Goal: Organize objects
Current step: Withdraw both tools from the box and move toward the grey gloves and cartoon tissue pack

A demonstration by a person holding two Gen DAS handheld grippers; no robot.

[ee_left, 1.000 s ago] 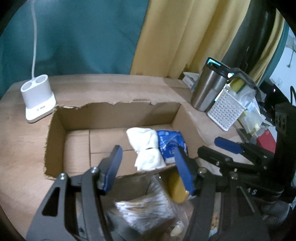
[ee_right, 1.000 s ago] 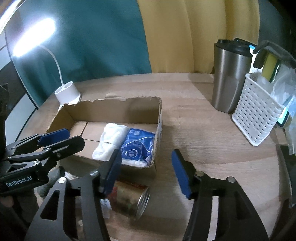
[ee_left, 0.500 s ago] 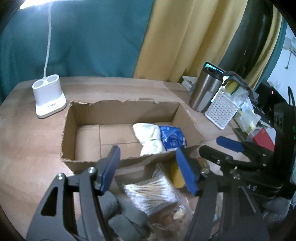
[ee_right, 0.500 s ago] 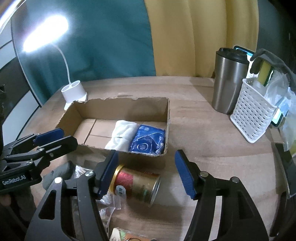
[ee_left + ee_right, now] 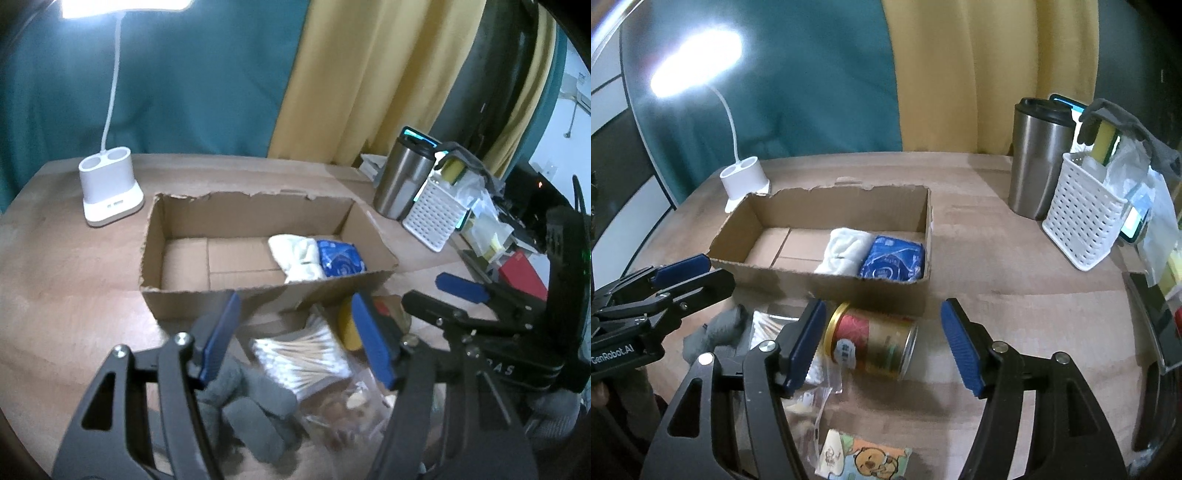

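Both grippers have backed off from cardboard box point(image 5: 827, 273). Left gripper point(image 5: 295, 336) open, empty; right gripper point(image 5: 882, 343) open, empty above tin point(image 5: 875, 343), probably next pick.

Gold can point(image 5: 872, 344) sideways beside cardboard box point(image 5: 827, 284)

A lived-in home room — curtains point(image 5: 960, 74), a desk lamp point(image 5: 698, 62), a cluttered wooden table point(image 5: 997, 258).
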